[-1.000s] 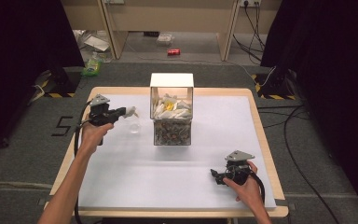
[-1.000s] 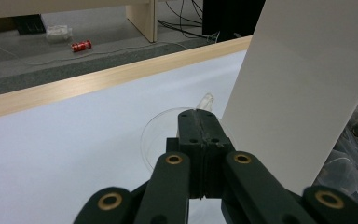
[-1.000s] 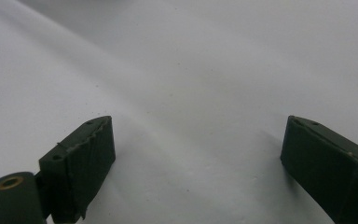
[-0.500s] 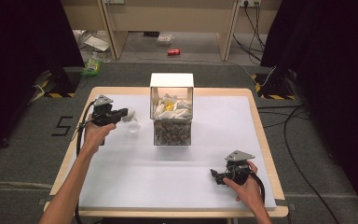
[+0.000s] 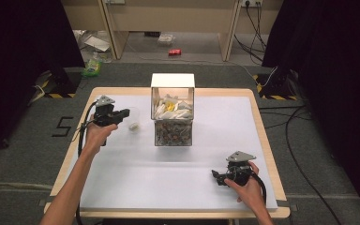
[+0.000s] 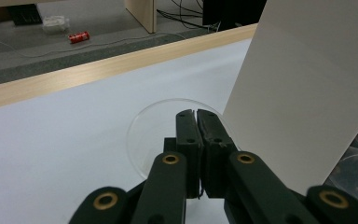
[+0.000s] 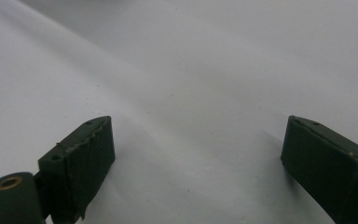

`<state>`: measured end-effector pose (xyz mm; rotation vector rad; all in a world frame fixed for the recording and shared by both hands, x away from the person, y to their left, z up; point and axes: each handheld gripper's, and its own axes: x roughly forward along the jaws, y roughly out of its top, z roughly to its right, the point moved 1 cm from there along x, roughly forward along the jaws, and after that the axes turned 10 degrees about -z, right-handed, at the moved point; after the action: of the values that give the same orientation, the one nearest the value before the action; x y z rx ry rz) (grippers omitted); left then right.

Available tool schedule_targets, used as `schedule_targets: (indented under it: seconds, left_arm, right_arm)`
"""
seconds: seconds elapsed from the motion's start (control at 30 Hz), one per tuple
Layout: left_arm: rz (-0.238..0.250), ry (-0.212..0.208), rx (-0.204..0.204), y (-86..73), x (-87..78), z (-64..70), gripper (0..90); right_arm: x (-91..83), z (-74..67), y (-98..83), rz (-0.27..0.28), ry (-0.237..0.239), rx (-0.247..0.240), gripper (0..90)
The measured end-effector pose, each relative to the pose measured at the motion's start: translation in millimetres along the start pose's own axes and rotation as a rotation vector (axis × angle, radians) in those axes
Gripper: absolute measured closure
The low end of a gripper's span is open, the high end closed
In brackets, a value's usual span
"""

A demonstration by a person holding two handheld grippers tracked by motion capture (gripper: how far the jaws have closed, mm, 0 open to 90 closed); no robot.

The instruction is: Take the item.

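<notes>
The left gripper (image 5: 123, 113) is held left of the clear box (image 5: 172, 112), jaws pinched on a clear cup's (image 6: 168, 133) rim; the right gripper (image 5: 215, 176) is rested near the box's front-right, jaws wide and empty.

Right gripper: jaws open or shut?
Open. In the right gripper view the right gripper has its two black jaws standing far apart, with bare white table between them and nothing held.

The clear cup's (image 6: 145, 135) near rim hides behind the left claw (image 6: 196, 122); the box's (image 5: 172, 125) contents are too small to identify.
</notes>
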<state>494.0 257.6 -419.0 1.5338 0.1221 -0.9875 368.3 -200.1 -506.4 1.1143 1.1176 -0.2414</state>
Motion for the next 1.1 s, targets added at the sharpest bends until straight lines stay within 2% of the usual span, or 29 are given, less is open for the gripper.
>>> schedule_targets:
  seconds: [0.33,0.63,0.77,1.1]
  left_arm:
    - [0.003,-0.005,0.001,0.1,-1.5,1.2,83.0]
    - [0.02,-0.031,-0.01,1.3,-5.9,2.5,70.0]
    - [0.022,-0.032,-0.038,1.8,-8.8,2.2,54.4]
    - [0.014,-0.034,-0.075,2.5,-16.5,5.4,29.6]
  right_arm:
    - [0.1,0.1,0.0,0.0,-0.001,-0.002,10.5]
    - [0.0,-0.1,0.0,0.0,0.0,0.001,10.4]
    - [0.1,0.1,0.0,0.0,-0.001,-0.001,10.4]
    - [0.1,0.0,0.0,0.0,-0.001,-0.001,10.5]
